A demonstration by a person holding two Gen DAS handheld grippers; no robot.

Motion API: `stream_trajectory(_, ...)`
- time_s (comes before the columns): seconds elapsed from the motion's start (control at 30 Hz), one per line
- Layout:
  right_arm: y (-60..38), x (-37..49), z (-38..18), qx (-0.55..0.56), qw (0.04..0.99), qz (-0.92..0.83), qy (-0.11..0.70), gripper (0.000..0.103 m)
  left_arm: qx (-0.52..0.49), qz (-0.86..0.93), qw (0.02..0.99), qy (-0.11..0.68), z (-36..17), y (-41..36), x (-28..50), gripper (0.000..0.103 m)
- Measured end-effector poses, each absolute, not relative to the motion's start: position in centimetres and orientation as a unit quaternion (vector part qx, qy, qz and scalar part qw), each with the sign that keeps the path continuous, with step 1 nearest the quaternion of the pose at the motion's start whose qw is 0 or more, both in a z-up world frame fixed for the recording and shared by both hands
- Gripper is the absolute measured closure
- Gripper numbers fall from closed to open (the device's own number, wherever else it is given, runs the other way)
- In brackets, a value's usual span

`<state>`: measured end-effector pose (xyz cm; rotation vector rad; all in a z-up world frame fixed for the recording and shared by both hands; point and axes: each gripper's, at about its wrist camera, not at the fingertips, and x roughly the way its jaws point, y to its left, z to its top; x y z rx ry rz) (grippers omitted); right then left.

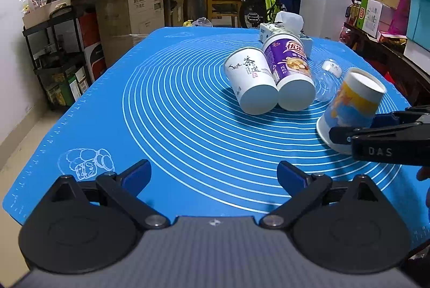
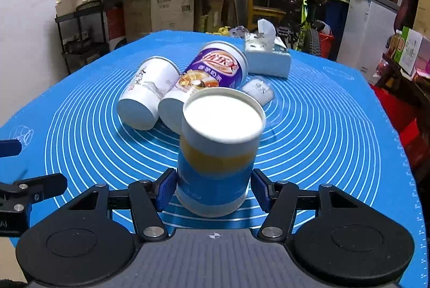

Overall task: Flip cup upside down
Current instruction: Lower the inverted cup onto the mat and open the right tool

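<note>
Scanning left to right: left gripper hangs idle over the mat, fingers spread wide, nothing between them. Mid-mat, a white cup and a purple cup lie on their sides, touching, with a tissue box behind them. Far right, the right gripper is clamped on the blue-yellow cup, pads on the lower wall near the mouth. That cup sits near the mat's right edge, base up and tilted, mouth rim low by the mat; can't tell if the rim touches yet. My read: flip is mostly done, what's left is the set-down. Level the wrist so the rim lands flat all round, lower slowly, release only once it sits square. Thin paper wall, so a hard squeeze would oval the rim and make it rock. Stay clear of the purple cup.
</note>
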<state>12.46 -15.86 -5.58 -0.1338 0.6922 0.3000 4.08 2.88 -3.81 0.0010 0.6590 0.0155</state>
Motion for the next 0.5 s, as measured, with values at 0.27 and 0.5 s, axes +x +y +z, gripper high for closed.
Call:
stream_trajectory(0.27,-16.1,11.5,-4.6,-0.061,0.937,0.140,0.315,0.018,0.001,0.008,0.946,0.323,-3.3,2.3,3.8,0.004)
stream_trajectory(0.5,-18.5,7.5,-2.4,-0.041,0.951,0.102,0.290,0.007,0.005,-0.002,0.946,0.323,-2.6,1.0,2.5,0.004)
